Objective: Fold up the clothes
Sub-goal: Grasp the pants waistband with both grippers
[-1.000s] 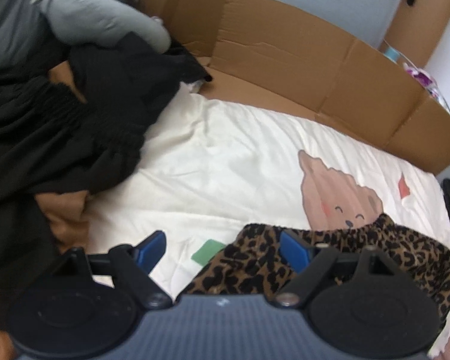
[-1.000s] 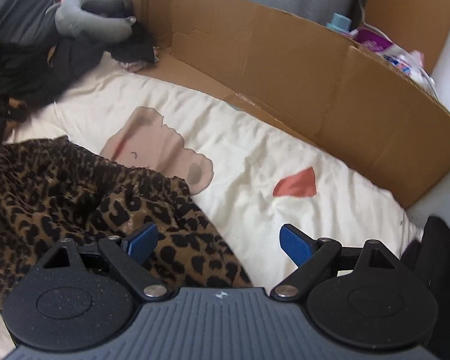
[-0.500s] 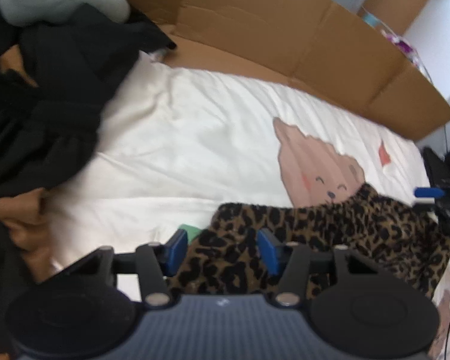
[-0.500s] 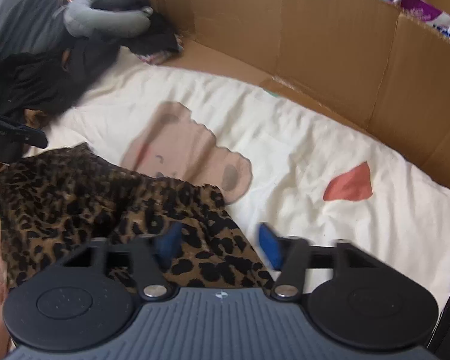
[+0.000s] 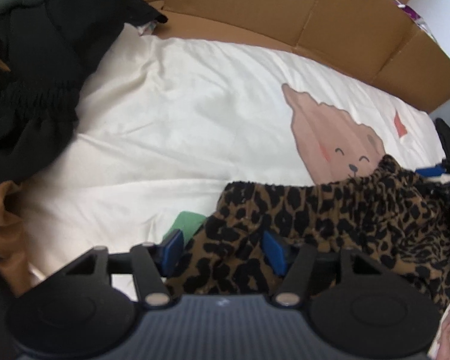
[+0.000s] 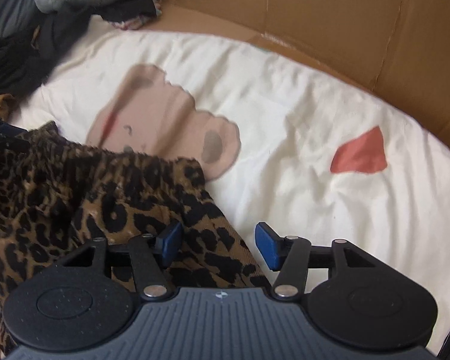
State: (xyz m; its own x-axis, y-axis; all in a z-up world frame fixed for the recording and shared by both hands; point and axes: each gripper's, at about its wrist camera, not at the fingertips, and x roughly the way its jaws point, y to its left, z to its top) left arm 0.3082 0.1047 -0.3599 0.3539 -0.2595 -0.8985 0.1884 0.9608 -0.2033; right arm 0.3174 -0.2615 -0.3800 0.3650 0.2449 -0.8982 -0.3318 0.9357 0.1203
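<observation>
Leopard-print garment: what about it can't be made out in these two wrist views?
- Leopard-print garment: near part hidden behind the left gripper body in the left wrist view.
- Right wrist view: cut off by the left edge, near hem behind the right gripper.
- Garment type: bunched, unclear.

Beyond the leopard-print garment [image 5: 330, 210] you have open cream sheet [image 5: 180, 114] to pass over; past that a cardboard wall [image 5: 315, 21] shuts you in, and off to its left a heap of black clothes [image 5: 30, 96] blocks the way
</observation>
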